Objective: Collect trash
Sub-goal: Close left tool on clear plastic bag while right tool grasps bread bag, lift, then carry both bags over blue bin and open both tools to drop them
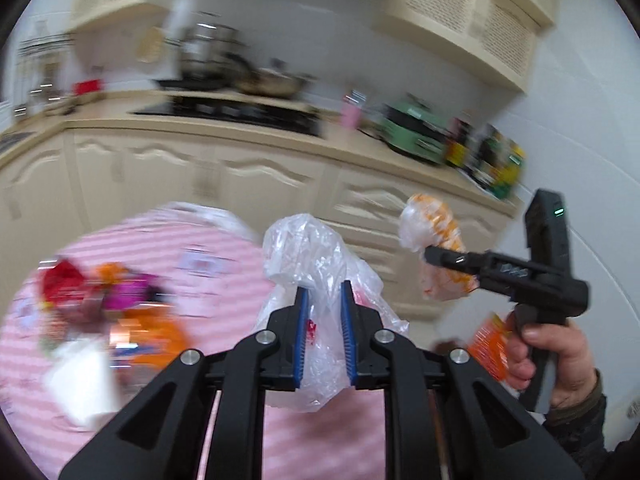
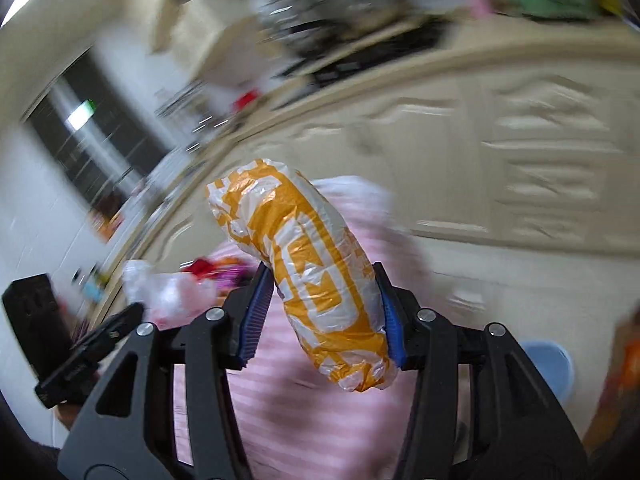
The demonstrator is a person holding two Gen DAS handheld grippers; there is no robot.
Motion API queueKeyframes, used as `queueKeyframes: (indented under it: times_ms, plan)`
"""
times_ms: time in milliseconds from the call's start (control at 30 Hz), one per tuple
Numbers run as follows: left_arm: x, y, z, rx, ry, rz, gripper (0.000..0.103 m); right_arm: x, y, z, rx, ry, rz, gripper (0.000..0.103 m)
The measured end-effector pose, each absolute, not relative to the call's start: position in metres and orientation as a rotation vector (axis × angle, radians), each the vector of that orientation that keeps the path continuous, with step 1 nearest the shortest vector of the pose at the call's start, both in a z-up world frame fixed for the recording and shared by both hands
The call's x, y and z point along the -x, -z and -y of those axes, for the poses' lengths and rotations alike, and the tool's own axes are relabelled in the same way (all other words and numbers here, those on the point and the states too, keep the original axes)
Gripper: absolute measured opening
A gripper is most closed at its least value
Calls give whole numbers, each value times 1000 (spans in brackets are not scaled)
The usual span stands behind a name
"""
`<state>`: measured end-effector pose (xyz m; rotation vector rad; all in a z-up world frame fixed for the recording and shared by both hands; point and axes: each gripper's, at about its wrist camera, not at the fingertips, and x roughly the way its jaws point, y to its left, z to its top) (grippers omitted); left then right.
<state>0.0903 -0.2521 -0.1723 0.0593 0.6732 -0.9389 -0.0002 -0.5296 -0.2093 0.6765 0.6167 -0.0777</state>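
**A:** Why are both claws up off the table?

**B:** Looks like each one's carrying trash. The left gripper (image 1: pixel 324 304) is pinched on a clear plastic bag (image 1: pixel 316 268), which hangs between the blue pads above the pink striped tablecloth (image 1: pixel 168 240). The right gripper (image 2: pixel 324 312) is clamped around an orange-and-white wrapper (image 2: pixel 316 276), puffy, so its jaws stand wider.

**A:** What's left?

**B:** Bright wrappers (image 1: pixel 100 296) on the table's far left side, probably next.
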Motion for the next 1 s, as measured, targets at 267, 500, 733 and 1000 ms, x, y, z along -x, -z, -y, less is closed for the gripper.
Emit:
queueKeyframes:
  times_ms: [267,500,733,1000]
  plan:
    - [-32,257,414,-255,1156,-885,15,89,327,626,-896,368,-749,49]
    - [-23,359,502,-417,1145,-1103,16,110,415,656,-1071,437,-847,51]
    - [-32,407,549,-526,1076,-1189,77,112,457,682,-1189,518,-871,96]
    - [-38,383,536,-528,1038,-1101,91,124,450,683,-1164,611,-858,97]
